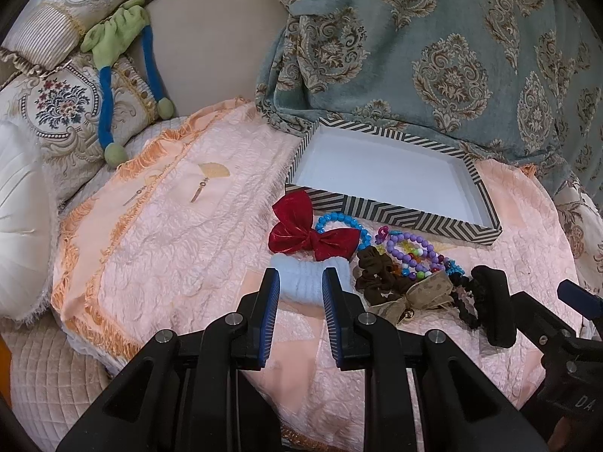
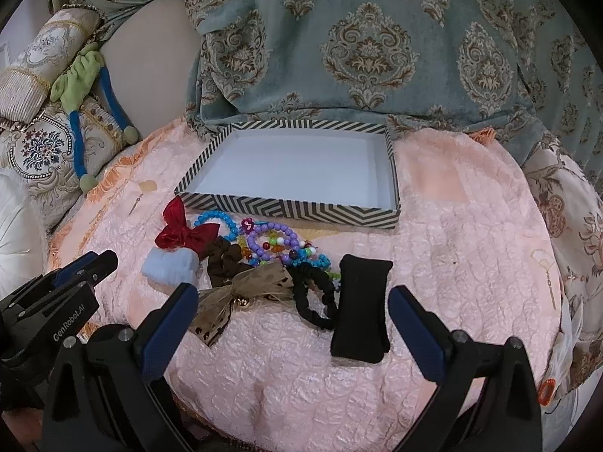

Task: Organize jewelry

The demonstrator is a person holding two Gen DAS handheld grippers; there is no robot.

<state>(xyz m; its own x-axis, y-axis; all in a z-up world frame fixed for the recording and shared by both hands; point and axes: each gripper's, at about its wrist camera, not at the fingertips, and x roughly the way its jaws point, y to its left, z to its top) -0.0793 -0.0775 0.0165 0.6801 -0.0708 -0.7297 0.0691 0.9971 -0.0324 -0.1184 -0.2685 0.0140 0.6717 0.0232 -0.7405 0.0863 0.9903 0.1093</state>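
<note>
An empty box with a chevron-patterned rim point(image 1: 377, 211) point(image 2: 301, 207) sits on the pink spread. In front of it lies a pile: red bow point(image 1: 312, 233) point(image 2: 184, 231), blue bead bracelet point(image 1: 331, 218), purple bead bracelet point(image 2: 271, 241), brown scrunchie point(image 2: 222, 260), tan ribbon bow point(image 2: 241, 293), black scrunchie point(image 2: 312, 297) and a black pad point(image 2: 360, 309). My left gripper point(image 1: 300, 275) hovers just short of a light blue scrunchie point(image 2: 169, 267), jaws slightly apart and holding nothing. Wide open, my right gripper point(image 2: 294, 292) frames the black pad without touching it.
A blue-grey patterned blanket point(image 2: 358, 56) rises behind the box. Embroidered pillows point(image 1: 56, 105) and a green and blue plush toy point(image 1: 113, 37) lie at the left. Gold earrings point(image 1: 199, 188) rest on the spread left of the box, another point(image 2: 546, 275) at the right edge.
</note>
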